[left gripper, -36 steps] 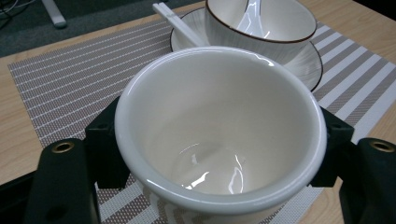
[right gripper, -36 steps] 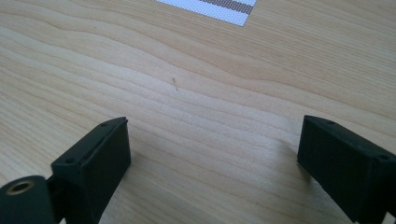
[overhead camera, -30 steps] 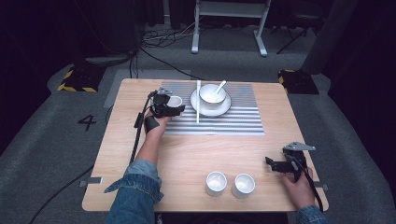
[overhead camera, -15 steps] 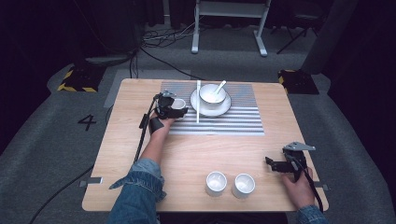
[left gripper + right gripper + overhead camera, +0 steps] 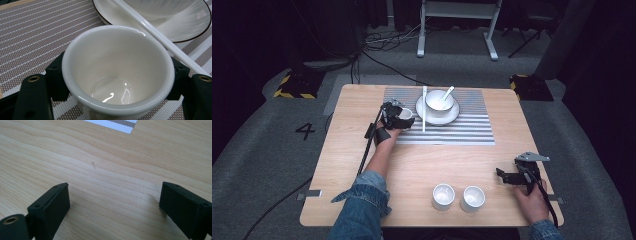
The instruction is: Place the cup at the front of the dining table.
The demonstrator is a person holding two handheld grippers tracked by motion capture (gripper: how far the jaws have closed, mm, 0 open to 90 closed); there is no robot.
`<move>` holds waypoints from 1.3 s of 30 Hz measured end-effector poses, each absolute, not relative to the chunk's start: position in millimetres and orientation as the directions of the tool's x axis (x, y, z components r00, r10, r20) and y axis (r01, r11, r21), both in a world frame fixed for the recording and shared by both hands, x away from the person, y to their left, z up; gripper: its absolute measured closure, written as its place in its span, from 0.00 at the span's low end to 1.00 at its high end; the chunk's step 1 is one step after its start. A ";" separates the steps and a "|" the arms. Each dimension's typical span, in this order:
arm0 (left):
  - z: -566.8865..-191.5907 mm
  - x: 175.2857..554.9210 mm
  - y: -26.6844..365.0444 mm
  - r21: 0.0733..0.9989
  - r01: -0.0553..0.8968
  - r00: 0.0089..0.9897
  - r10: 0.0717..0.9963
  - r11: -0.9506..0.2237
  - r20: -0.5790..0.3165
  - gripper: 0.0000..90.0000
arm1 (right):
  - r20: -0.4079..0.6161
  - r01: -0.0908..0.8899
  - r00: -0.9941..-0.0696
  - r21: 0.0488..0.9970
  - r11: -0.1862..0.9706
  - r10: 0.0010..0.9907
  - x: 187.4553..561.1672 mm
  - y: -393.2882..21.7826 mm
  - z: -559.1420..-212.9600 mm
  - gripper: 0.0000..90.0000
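We see left gripper [image 5: 117,82] clamped on cup [image 5: 117,72] over mat [image 5: 462,131], chopstick [image 5: 160,37] and plate [image 5: 452,116] just beside. Right gripper [image 5: 115,205] wide open, empty, well apart.

A clamped cup [image 5: 405,114] in the left gripper [image 5: 402,118] sat tight beside a white stick [image 5: 424,108] and the plate [image 5: 437,115] with its bowl [image 5: 439,99], leaving little room on that side. The middle of the table [image 5: 422,162] lay bare. Two cups [image 5: 443,196] [image 5: 473,198] stood near the front edge, left of the right gripper [image 5: 504,176], whose jaws stood apart over bare wood.
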State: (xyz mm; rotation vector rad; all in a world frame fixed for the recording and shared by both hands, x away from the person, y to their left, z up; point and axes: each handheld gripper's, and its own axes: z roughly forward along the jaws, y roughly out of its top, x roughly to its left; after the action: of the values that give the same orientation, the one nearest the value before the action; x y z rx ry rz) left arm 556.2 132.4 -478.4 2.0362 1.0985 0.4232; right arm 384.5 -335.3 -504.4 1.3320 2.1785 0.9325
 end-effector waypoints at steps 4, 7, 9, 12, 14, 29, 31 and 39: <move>-477.8 555.5 131.9 0.753 0.561 0.575 0.816 -0.344 -0.056 0.29 | -0.008 0.610 -0.453 0.727 0.316 0.892 384.5 -335.3 -504.4 0.11; -477.7 554.6 129.9 0.748 0.563 0.574 0.817 -0.352 -0.047 0.29 | -0.007 0.610 -0.453 0.727 0.316 0.892 384.5 -335.3 -504.4 0.11; -477.1 553.9 128.3 0.750 0.554 0.575 0.817 -0.361 -0.032 0.29 | -0.008 0.610 -0.453 0.727 0.316 0.892 384.5 -335.3 -504.4 0.11; -476.1 553.5 128.4 0.755 0.553 0.575 0.817 -0.353 -0.039 0.27 | -0.008 0.610 -0.453 0.727 0.316 0.892 384.5 -335.3 -504.4 0.11; -474.9 553.3 128.7 0.759 0.545 0.577 0.816 -0.355 -0.033 0.25 | -0.008 0.610 -0.453 0.727 0.316 0.892 384.5 -335.3 -504.4 0.11; -445.6 535.8 132.0 0.774 0.503 0.586 0.810 -0.384 0.022 0.22 | -0.008 0.610 -0.453 0.727 0.316 0.892 384.5 -335.3 -504.4 0.11; -441.4 531.9 132.8 0.775 0.500 0.591 0.806 -0.386 0.020 0.23 | -0.008 0.610 -0.453 0.727 0.316 0.892 384.5 -335.3 -504.4 0.11; -422.6 504.1 136.7 0.803 0.458 0.612 0.790 -0.381 0.026 0.24 | -0.008 0.610 -0.453 0.727 0.316 0.892 384.5 -335.3 -504.4 0.11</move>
State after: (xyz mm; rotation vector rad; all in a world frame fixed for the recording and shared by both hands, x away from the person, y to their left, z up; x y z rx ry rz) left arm 504.1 136.7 -422.6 2.0364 0.9819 0.5272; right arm 384.5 -335.3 -504.4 1.3321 2.1786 0.9321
